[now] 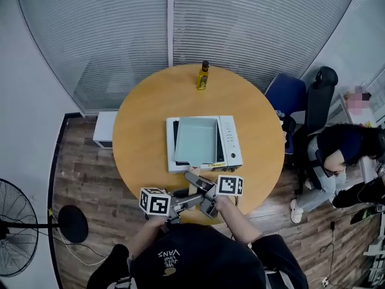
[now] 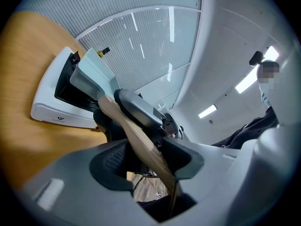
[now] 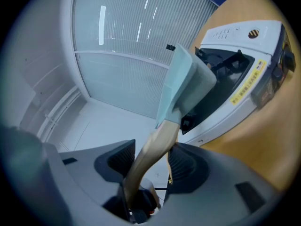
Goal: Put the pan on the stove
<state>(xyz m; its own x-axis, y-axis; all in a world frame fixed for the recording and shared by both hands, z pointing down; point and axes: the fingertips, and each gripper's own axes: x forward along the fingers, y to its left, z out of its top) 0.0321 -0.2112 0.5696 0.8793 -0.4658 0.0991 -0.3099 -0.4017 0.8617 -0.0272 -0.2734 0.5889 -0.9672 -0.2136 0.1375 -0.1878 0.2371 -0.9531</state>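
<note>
A pale green rectangular pan [image 1: 195,139] hangs over the black top of the white stove [image 1: 230,140] at the middle of the round table. Its wooden handle [image 1: 194,186] points toward me. My left gripper [image 1: 183,200] and right gripper [image 1: 201,189] both hold that handle at the table's near edge. In the left gripper view the handle [image 2: 141,142] runs slantwise through the left gripper [image 2: 146,157], with the pan [image 2: 94,74] and stove [image 2: 51,102] beyond. In the right gripper view the handle [image 3: 153,147] sits in the right gripper [image 3: 150,161], and the pan [image 3: 183,86] looks tilted up off the stove [image 3: 240,79].
A yellow bottle [image 1: 203,76] stands at the table's far edge. A person [image 1: 337,155] sits at the right beside a dark chair [image 1: 301,101]. A fan [image 1: 12,227] stands on the floor at the left, and a white box [image 1: 103,129] lies by the table.
</note>
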